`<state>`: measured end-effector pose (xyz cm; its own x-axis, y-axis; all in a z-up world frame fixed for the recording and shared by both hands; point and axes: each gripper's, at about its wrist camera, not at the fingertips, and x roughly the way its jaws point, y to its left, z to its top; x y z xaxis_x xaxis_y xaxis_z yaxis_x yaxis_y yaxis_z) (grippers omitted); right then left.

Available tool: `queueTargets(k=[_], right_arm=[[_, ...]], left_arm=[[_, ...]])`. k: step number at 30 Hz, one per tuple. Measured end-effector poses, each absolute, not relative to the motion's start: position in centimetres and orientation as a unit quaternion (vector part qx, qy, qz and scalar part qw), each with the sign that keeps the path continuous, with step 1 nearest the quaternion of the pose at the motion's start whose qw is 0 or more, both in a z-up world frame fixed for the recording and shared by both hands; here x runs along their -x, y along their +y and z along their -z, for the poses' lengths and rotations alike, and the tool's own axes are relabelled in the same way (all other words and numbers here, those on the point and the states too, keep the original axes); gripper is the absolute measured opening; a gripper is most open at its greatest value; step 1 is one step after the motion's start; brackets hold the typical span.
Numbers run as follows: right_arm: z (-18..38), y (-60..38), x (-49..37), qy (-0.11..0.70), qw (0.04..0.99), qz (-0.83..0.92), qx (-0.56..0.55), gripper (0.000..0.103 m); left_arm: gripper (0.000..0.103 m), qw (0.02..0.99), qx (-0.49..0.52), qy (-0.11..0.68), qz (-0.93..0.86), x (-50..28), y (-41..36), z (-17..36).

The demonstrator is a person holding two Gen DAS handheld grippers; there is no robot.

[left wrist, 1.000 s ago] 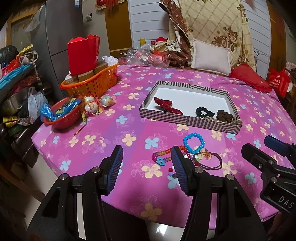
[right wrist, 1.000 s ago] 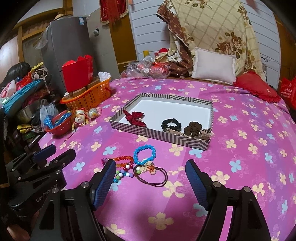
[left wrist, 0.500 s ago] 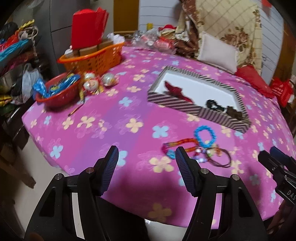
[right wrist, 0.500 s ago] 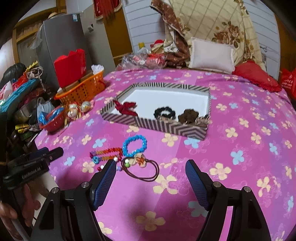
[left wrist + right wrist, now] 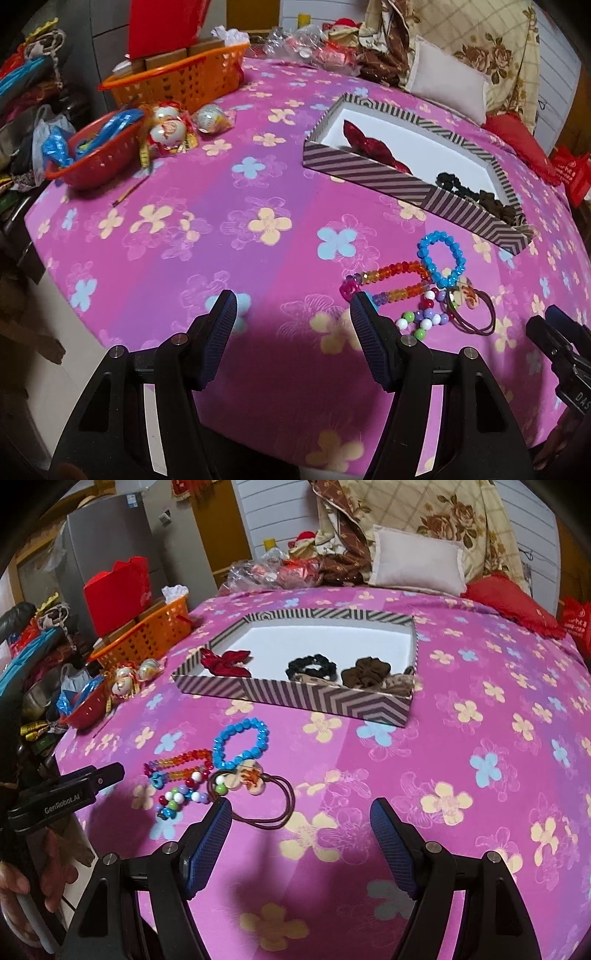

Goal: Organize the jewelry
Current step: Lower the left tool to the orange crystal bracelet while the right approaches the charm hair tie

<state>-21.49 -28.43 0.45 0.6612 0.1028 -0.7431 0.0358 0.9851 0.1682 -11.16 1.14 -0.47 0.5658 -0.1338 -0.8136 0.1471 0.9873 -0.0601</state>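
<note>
A pile of jewelry lies on the pink flowered cloth: a blue bead bracelet [image 5: 441,258] [image 5: 240,744], an orange-and-rainbow bead bracelet [image 5: 391,280] [image 5: 181,764], a mixed-colour bead string [image 5: 421,319] [image 5: 181,797] and a brown hair tie with a charm [image 5: 476,321] [image 5: 273,808]. Behind it stands a striped box [image 5: 369,173] [image 5: 295,696] holding a red bow [image 5: 225,662], a black scrunchie [image 5: 310,666] and a brown scrunchie [image 5: 365,672]. My left gripper [image 5: 293,299] is open and empty, just left of the pile. My right gripper [image 5: 301,806] is open and empty, its left finger beside the hair tie.
An orange basket [image 5: 177,77], a red bowl [image 5: 92,162] and wrapped round ornaments [image 5: 170,129] sit at the table's left. A white pillow [image 5: 417,561] and red cushion [image 5: 509,602] lie at the back. The table edge runs close in front of both grippers.
Both grippers have come down and closer to the table, so the jewelry pile looks larger. The left gripper's jaws have spread wider. Nothing on the table has moved.
</note>
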Motion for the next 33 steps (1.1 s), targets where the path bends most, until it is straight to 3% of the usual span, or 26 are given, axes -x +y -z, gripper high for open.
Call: queueTargets(k=[8,21,33], right_arm=[[-0.1,-28.2,20.9,0.415,0.906,-0.027,-0.085,0.075],[0.3,-28.7,20.3,0.420,0.902,-0.028,-0.094,0.075],[1.6,-27.7,18.9,0.435,0.897,-0.036,-0.066,0.075]], left_arm=[[0.064,0.869,0.010,0.487,0.090,8.2,0.2,1.6],[0.064,0.860,-0.088,0.492,0.100,6.6,-3.3,3.2],[0.068,0.858,-0.048,0.507,0.072,3.9,-0.7,3.4]])
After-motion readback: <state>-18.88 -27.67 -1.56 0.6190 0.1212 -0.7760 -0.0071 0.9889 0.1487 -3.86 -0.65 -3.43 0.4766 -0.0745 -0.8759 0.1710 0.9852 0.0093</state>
